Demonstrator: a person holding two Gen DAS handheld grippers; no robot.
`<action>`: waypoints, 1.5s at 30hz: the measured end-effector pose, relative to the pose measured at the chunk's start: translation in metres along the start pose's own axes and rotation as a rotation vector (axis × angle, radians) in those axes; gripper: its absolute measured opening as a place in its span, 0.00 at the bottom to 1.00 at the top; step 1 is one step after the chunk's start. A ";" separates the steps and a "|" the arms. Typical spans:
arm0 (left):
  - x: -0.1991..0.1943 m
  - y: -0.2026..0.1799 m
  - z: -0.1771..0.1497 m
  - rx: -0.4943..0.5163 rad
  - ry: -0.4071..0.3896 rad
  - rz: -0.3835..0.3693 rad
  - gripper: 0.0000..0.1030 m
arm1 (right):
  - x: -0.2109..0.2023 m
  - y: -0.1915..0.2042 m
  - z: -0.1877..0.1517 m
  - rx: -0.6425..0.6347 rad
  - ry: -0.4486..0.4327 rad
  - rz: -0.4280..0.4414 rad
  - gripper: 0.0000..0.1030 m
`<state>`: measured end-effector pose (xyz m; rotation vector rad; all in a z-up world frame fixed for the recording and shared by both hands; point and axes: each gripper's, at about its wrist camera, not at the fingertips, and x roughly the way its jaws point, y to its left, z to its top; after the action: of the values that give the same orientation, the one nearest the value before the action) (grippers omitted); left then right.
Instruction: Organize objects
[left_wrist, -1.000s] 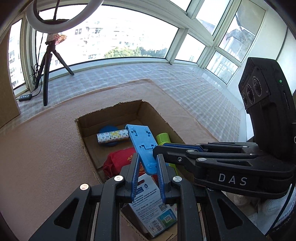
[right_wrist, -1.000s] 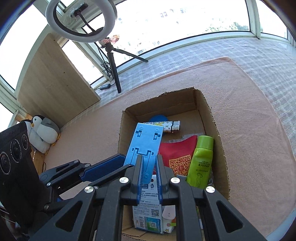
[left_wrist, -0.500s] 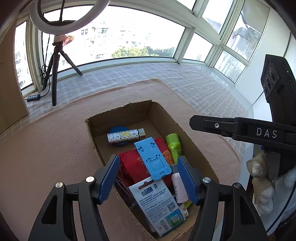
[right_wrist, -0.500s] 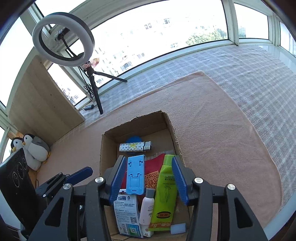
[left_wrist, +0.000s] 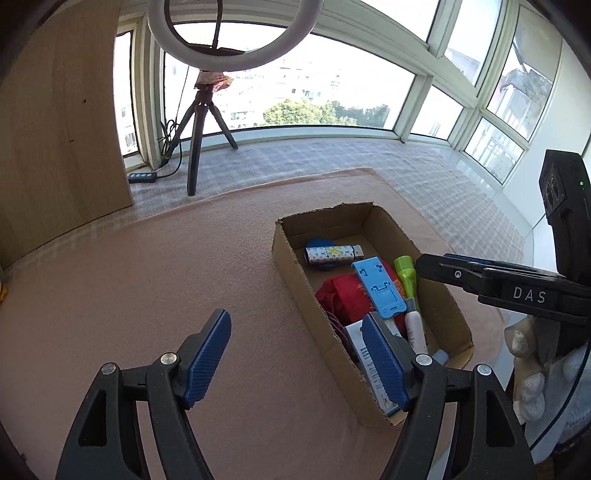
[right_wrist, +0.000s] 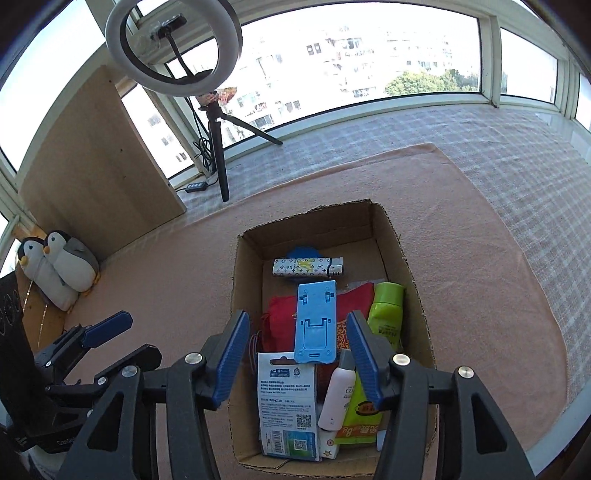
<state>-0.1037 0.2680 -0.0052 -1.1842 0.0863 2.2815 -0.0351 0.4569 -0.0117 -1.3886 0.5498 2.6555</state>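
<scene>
An open cardboard box sits on a pink mat. A blue phone stand lies inside it, flat across a red pouch. Around it are a green bottle, a patterned lighter, a white carded pack and a small white bottle. My left gripper hangs open over the box's left wall, holding nothing. Above the box's near end, my right gripper is open and holds nothing.
A ring light on a tripod stands by the window at the back. A wooden board leans at the left. Two penguin plush toys sit at the mat's left edge. A gloved hand holds the right gripper.
Both grippers were shut on the blue stand over the box. Both have opened, the stand now lies in the box, and both have pulled back, the left one shifting left.
</scene>
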 end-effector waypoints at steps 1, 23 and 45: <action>-0.006 0.007 -0.004 -0.009 -0.003 0.013 0.75 | 0.000 0.009 -0.004 -0.016 0.000 -0.001 0.51; -0.167 0.136 -0.100 -0.202 -0.105 0.330 0.86 | -0.025 0.199 -0.069 -0.324 -0.087 0.001 0.70; -0.185 0.164 -0.147 -0.322 -0.067 0.384 0.90 | -0.029 0.240 -0.106 -0.406 -0.096 -0.018 0.78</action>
<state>0.0051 0.0020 0.0163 -1.3424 -0.0906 2.7474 0.0052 0.1977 0.0214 -1.3284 -0.0170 2.9106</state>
